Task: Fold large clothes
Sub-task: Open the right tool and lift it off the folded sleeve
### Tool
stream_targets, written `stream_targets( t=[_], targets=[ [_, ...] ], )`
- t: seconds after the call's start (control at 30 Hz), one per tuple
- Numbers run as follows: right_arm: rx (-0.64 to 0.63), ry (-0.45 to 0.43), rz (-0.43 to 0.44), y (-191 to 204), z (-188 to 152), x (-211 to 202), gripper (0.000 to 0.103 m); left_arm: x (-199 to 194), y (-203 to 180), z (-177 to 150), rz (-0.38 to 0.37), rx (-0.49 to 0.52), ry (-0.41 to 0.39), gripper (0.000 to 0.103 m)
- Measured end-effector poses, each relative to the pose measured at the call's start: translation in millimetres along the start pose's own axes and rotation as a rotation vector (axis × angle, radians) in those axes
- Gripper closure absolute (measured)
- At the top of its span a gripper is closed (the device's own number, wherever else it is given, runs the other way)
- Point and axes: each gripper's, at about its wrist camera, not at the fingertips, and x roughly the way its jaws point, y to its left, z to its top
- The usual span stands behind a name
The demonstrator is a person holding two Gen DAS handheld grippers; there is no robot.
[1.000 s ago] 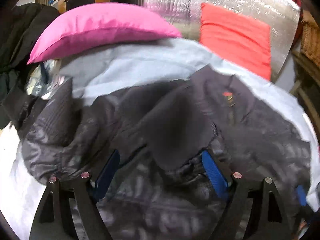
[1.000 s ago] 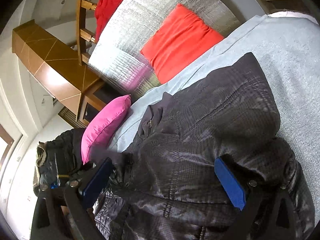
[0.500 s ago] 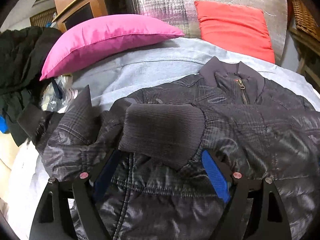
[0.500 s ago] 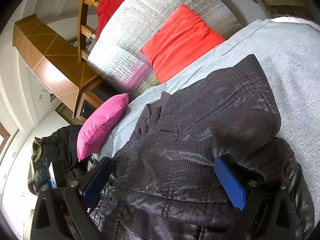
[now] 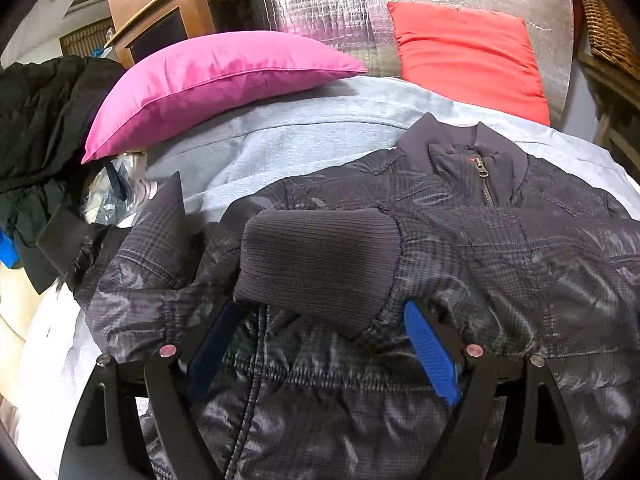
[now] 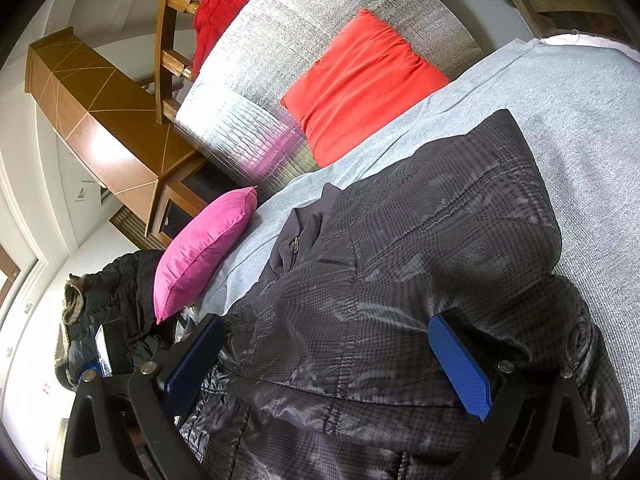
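A dark checked padded jacket (image 5: 500, 248) lies front up on a grey bed cover (image 5: 304, 140), collar and zip toward the far side. One sleeve is folded across the chest, its ribbed cuff (image 5: 320, 264) lying just beyond my left gripper (image 5: 320, 344). The left jaws stand wide open over the jacket, holding nothing. In the right wrist view the jacket (image 6: 400, 280) fills the middle. My right gripper (image 6: 328, 360) is also wide open, its blue pads (image 6: 460, 368) on either side of the fabric without pinching it.
A pink pillow (image 5: 216, 76) and a red pillow (image 5: 468, 52) lie at the head of the bed against a silver quilted backing (image 5: 360, 4). A black coat (image 5: 44, 120) is heaped at the left. A wooden cabinet (image 6: 104, 120) stands behind.
The left gripper has drawn back and lowered; the folded sleeve and cuff have settled flat on the chest. The right gripper view shifted slightly. Both grippers stay open.
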Motion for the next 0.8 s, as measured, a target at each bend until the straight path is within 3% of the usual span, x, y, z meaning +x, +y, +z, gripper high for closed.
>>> stream_targets(
  t=[0.23,0.43,0.63,0.8],
  targets=[
    [-0.002,-0.001,-0.002,0,0,0,0.000,-15,13,0,-0.024,-0.044,-0.027,0.017],
    [-0.061,0.024,-0.068,12,0,2,0.000,-61,38,-8,-0.074,-0.096,-0.057,0.017],
    [-0.286,0.080,-0.231,74,-10,-8,0.000,-120,66,-27,-0.173,-0.197,-0.087,0.017],
    [-0.438,0.080,-0.267,135,-33,-36,0.000,-161,83,-40,-0.191,-0.231,-0.121,0.017]
  ],
)
